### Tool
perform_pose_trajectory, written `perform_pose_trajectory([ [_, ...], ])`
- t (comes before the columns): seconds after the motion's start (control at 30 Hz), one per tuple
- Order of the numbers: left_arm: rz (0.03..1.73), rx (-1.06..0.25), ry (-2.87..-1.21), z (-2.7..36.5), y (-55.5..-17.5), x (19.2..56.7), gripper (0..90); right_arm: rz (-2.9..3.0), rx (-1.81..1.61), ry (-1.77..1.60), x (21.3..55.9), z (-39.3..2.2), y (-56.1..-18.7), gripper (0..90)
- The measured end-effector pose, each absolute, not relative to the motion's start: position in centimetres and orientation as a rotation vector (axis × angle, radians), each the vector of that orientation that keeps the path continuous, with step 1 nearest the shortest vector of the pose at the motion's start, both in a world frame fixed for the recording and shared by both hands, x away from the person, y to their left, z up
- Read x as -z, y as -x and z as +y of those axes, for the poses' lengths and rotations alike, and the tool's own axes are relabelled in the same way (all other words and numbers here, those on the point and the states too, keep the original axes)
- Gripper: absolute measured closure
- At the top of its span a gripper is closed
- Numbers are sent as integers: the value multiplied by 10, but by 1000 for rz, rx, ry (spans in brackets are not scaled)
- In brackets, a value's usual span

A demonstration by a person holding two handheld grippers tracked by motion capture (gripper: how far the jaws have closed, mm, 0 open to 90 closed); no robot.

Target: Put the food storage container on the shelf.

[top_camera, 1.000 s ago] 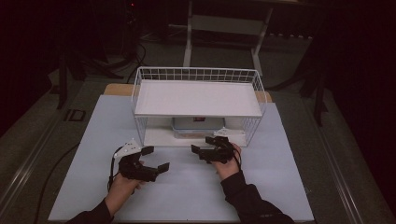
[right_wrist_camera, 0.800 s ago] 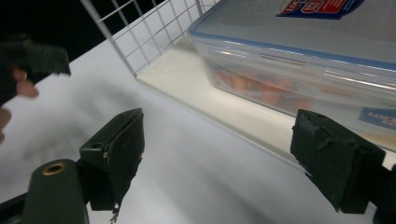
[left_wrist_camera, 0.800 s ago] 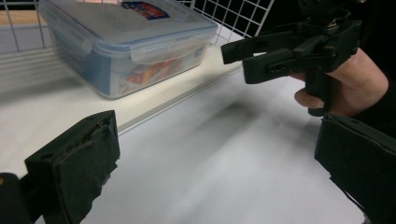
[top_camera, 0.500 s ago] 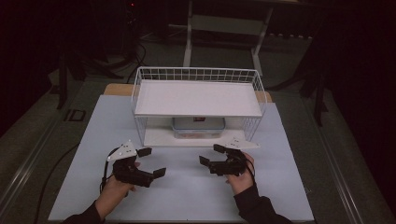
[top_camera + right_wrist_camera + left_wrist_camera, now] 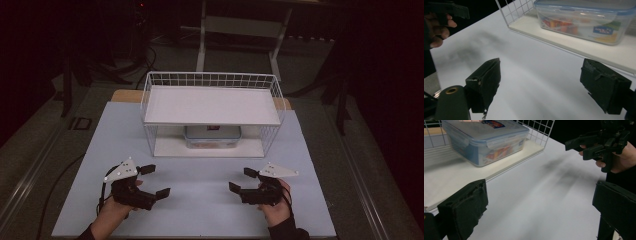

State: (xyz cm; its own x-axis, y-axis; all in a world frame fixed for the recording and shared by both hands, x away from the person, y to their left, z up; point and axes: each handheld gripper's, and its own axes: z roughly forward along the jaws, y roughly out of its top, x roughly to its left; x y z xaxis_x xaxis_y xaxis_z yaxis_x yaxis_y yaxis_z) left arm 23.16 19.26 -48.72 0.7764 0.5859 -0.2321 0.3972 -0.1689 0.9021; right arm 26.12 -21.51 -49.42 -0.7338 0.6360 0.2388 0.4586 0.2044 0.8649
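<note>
A clear plastic container with a blue lid (image 5: 212, 136) sits on the lower shelf of a white wire rack (image 5: 212, 105); coloured contents show through its wall (image 5: 484, 141) (image 5: 586, 21). My left gripper (image 5: 155, 181) is held over the white table, front left of the rack, open and empty, its jaws wide apart (image 5: 539, 207). My right gripper (image 5: 240, 179) is front right of the rack, also open and empty (image 5: 544, 83). The two grippers point towards each other. Each one shows in the other's view: the right gripper (image 5: 599, 142) and the left gripper (image 5: 451, 8).
The rack's top shelf is a bare white board (image 5: 210, 102) with a wire rim. The white table (image 5: 200, 210) stretches between the rack and the person's hands. Beyond the table the floor is dark, with stand legs (image 5: 202, 40) and cables.
Both grippers have drawn back from the rack's front towards the person and moved apart; the right one has moved further. Both stay open.
</note>
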Motion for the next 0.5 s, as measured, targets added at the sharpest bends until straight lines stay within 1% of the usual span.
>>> perform_pose_trajectory([
  [0.27, 742, -186, -1784, 199, -223, 491, 0, 2266, -1541, -1089, 497, -243, -245, 165],
  [0.5, 762, -193, -1778, 205, -220, 500, 0, 2251, -1501, -1118, 503, -262, -236, 166],
])
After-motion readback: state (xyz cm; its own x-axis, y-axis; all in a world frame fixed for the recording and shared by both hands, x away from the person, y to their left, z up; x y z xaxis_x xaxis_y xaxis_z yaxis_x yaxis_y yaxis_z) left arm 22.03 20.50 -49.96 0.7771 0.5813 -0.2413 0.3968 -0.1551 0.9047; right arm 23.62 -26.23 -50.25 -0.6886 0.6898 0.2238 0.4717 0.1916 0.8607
